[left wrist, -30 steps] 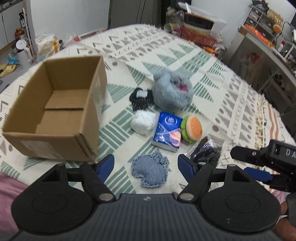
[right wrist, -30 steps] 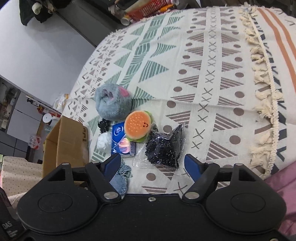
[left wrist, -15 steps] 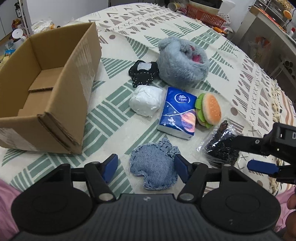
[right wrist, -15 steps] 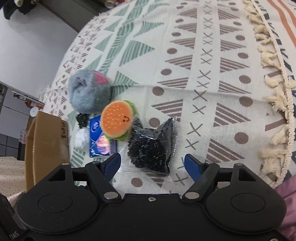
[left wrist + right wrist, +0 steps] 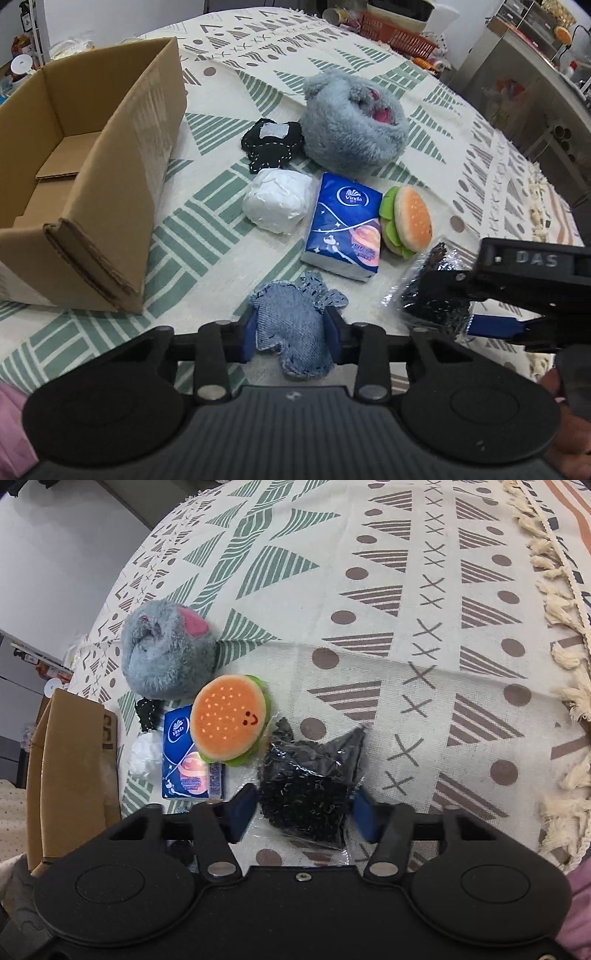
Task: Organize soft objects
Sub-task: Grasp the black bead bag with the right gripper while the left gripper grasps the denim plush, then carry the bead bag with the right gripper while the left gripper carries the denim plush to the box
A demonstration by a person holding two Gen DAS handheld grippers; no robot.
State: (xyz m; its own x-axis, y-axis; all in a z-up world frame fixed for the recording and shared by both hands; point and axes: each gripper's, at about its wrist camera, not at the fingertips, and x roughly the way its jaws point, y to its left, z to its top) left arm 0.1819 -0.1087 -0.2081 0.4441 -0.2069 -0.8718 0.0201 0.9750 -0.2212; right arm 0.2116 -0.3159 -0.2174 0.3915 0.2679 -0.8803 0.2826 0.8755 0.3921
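Left gripper [image 5: 291, 334], jaws just closed, clamps the denim pouch [image 5: 295, 325], the cardboard box [image 5: 92, 177] up-left; right gripper [image 5: 303, 812], closing, straddles the black-bead bag [image 5: 306, 779], contact unclear.

Both fingers [image 5: 249, 334] lower, narrowed around pouch [image 5: 295, 325], bag [image 5: 306, 790].

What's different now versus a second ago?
Both grippers came down and their jaws have just been closing: the left gripper pinches the denim patch, the right gripper closes around the black bag. The box and other toys stayed put.
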